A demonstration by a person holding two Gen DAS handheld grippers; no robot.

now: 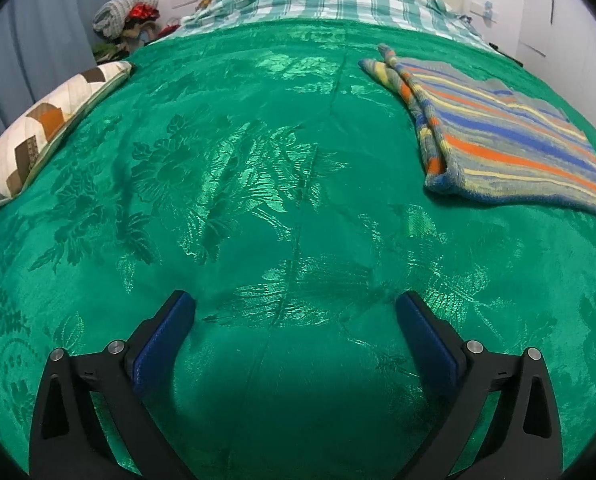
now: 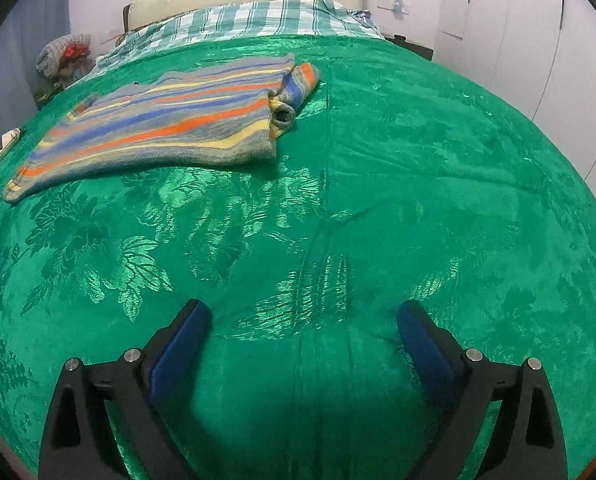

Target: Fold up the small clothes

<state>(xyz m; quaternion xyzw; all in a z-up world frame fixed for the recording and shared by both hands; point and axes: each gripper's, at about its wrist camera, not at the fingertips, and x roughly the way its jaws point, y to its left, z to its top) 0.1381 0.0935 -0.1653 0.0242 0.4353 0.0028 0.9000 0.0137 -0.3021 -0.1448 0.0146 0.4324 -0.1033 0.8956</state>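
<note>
**Both grippers empty, sweater lies folded**

Left gripper spread wide, nothing between its jaws; right gripper likewise, both over bare green bedspread. The striped sweater rests up-bed, apparently set aside folded, stripes along its long axis, sleeve end toward the checked blanket.

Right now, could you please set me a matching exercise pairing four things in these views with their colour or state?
Things:
1. striped sweater
2. bedspread
3. left gripper
4. patterned cushion

States:
a. green, floral weave
b. folded, lying flat
c. open, nothing between its fingers
d. cream and brown, at the bed's edge

Pairs: 1-b, 2-a, 3-c, 4-d
</note>
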